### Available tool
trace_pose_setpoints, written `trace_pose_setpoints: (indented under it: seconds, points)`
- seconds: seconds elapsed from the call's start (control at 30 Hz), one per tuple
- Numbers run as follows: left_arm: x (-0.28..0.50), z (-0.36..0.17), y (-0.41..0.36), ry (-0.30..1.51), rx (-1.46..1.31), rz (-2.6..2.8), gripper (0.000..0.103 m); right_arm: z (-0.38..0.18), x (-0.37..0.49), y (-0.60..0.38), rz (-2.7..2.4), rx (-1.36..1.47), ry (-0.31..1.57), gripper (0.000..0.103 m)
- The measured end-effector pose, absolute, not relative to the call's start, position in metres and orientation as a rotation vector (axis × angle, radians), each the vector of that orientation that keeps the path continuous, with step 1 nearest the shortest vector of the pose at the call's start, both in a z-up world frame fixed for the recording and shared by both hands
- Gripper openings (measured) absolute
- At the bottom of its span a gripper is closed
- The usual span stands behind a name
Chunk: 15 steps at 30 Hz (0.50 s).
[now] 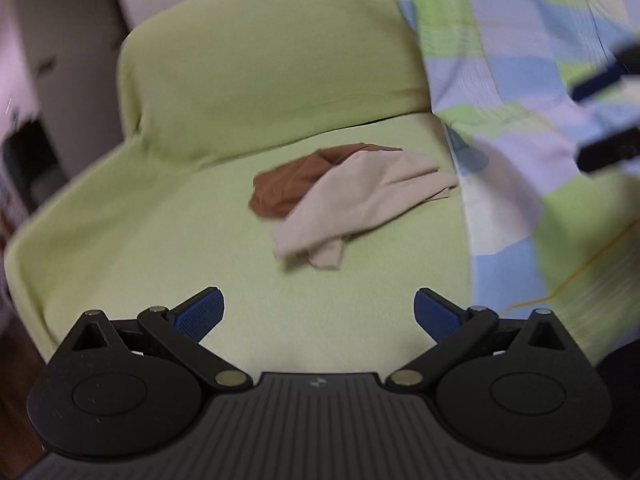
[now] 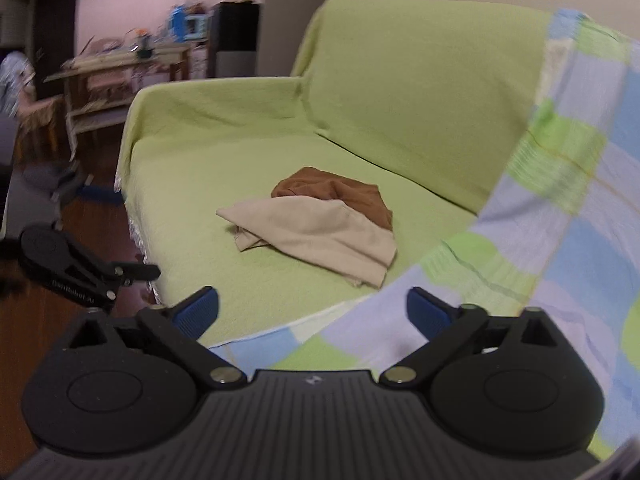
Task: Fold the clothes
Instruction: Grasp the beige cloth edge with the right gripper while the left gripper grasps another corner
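Note:
A crumpled beige garment [image 1: 360, 200] lies on the seat of a green-covered sofa [image 1: 160, 240], partly over a brown garment [image 1: 288, 188]. My left gripper [image 1: 319, 312] hovers open in front of the pile, with nothing between its blue pads. In the right wrist view the beige garment [image 2: 320, 232] and brown garment [image 2: 340, 192] lie ahead of my right gripper [image 2: 313, 312], which is open and empty above the sofa's front edge. The left gripper [image 2: 148, 272] shows at the left, off the sofa's corner. The right gripper [image 1: 600, 120] is blurred at the right edge.
A blue, green and white checked blanket [image 2: 560, 220] drapes over the sofa's right side and front, close to the pile. Dark wooden floor [image 2: 80, 220] lies left of the sofa [image 2: 240, 152]. A cluttered wooden table [image 2: 120, 64] and a dark cabinet [image 2: 236, 36] stand behind.

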<state>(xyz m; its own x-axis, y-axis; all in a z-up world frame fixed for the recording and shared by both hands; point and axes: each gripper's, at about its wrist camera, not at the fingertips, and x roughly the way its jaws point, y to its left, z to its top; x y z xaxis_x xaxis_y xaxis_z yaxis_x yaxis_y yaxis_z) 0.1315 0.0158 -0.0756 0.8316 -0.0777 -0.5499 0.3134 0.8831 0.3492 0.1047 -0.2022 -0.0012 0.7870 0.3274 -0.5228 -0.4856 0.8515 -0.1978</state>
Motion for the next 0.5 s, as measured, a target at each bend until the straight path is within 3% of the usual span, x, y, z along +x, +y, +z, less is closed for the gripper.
trace_pose_setpoints:
  seconds: [0.07,0.2,0.27,0.33,0.4,0.5]
  points:
    - [0.151,-0.08,0.013,0.548,0.519,-0.237,0.075,-0.008,0.128,-0.198,0.448,-0.418,0.498,0.072]
    - [0.196,-0.101,0.007,0.563,0.715,-0.249,0.058,-0.027,0.171,-0.191,0.453,-0.586,0.51,0.037]
    - [0.21,-0.11,0.005,0.571,0.781,-0.259,0.049,-0.04,0.189,-0.187,0.461,-0.667,0.525,0.027]
    - [0.222,-0.118,0.001,0.588,0.835,-0.287,0.038,-0.054,0.202,-0.184,0.474,-0.743,0.531,0.024]
    - [0.229,-0.126,-0.005,0.597,0.894,-0.313,0.014,-0.068,0.212,-0.181,0.485,-0.824,0.522,0.022]
    - [0.234,-0.132,-0.012,0.562,0.965,-0.32,0.008,-0.088,0.224,-0.175,0.501,-0.954,0.504,0.022]
